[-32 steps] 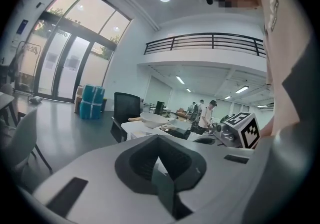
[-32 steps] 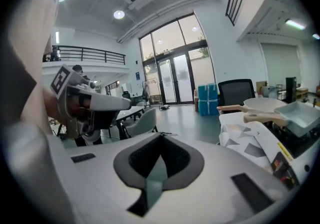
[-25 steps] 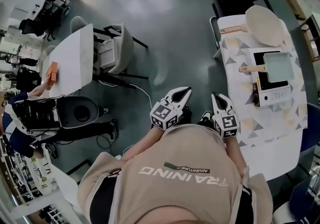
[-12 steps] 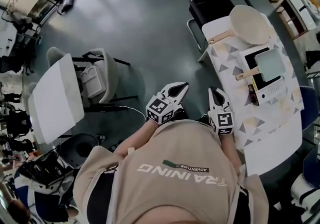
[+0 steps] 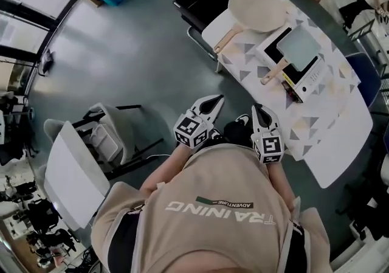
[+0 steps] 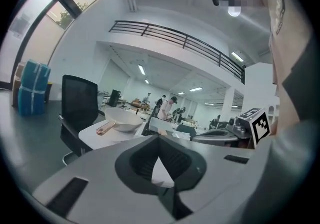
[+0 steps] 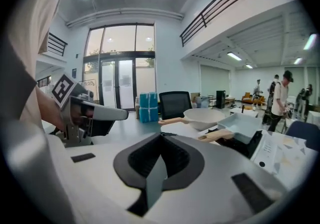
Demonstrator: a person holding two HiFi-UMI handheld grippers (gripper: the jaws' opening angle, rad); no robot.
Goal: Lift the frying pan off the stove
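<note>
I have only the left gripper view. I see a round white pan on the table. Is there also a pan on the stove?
Observer: Yes. The head view shows a square frying pan on the stove, its wooden handle pointing to the table edge on the grippers' side.
Operator: Is the right gripper holding anything?
Observer: No. In the right gripper view the right gripper has its jaws together, with nothing between them.
Operator: Is it over the table?
Observer: No. In the head view it is off the table, close to the person's chest.
</note>
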